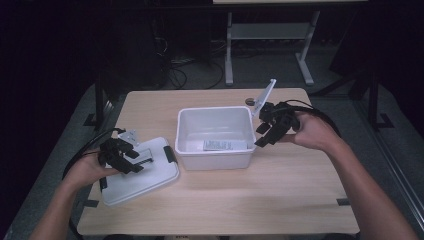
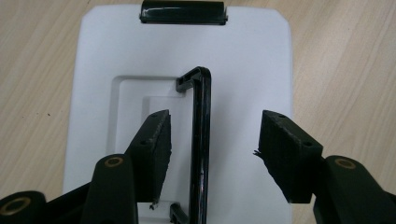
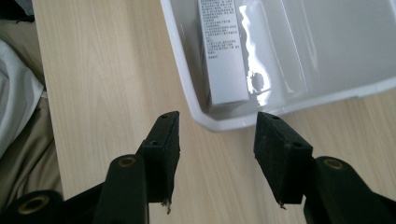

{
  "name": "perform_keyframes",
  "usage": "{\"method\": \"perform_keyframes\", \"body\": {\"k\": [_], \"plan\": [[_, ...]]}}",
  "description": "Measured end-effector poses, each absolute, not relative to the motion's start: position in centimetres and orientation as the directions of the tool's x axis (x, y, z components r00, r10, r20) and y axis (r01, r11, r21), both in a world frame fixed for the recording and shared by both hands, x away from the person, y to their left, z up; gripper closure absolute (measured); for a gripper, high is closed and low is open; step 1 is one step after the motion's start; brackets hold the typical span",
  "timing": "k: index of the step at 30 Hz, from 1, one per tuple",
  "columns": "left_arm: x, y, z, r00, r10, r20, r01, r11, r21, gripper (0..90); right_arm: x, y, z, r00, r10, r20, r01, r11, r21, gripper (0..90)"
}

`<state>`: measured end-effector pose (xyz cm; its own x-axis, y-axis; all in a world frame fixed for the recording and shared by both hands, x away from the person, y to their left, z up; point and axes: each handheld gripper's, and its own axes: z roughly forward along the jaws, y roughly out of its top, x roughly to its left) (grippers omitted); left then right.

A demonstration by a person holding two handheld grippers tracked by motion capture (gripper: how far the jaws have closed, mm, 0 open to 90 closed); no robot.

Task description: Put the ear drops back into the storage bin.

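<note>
A white lid (image 1: 155,175) lies flat on the table at the left, with a black handle (image 2: 201,140) along its middle and a black clip (image 2: 183,11) at its far end. My left gripper (image 1: 137,162) hovers over the lid. Its jaws (image 2: 215,119) stand on either side of the handle with a gap on each side, so it is open. A white bin (image 1: 215,157) stands mid-table with a grey printed box (image 1: 225,145) lying inside. My right gripper (image 1: 262,135) is at the bin's right side, open, its jaws (image 3: 217,116) just short of the bin's corner (image 3: 187,88) and the box (image 3: 224,60).
The wooden table (image 1: 280,200) has bare room in front of the bin and to its right. Beyond the far edge stand a desk frame and cables on the floor. Cables trail from both grippers off the table's sides.
</note>
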<state>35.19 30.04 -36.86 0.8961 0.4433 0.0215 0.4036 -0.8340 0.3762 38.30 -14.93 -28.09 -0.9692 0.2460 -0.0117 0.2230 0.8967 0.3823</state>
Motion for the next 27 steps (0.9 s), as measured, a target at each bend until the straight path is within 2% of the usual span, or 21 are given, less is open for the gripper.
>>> {"method": "perform_keyframes", "body": {"k": [12,27], "plan": [[35.4,29.8,-37.2,0.901,0.432,0.034,0.395,-0.85,0.349,50.0,37.5,-18.6,-28.4,-0.951,0.31,-0.012,0.273,0.856,0.439,47.6],[35.6,29.5,-38.0,0.91,0.411,0.05,0.38,-0.877,0.294,64.1,36.7,-21.6,-30.5,-0.927,0.374,0.012,0.338,0.823,0.457,45.8]]}}
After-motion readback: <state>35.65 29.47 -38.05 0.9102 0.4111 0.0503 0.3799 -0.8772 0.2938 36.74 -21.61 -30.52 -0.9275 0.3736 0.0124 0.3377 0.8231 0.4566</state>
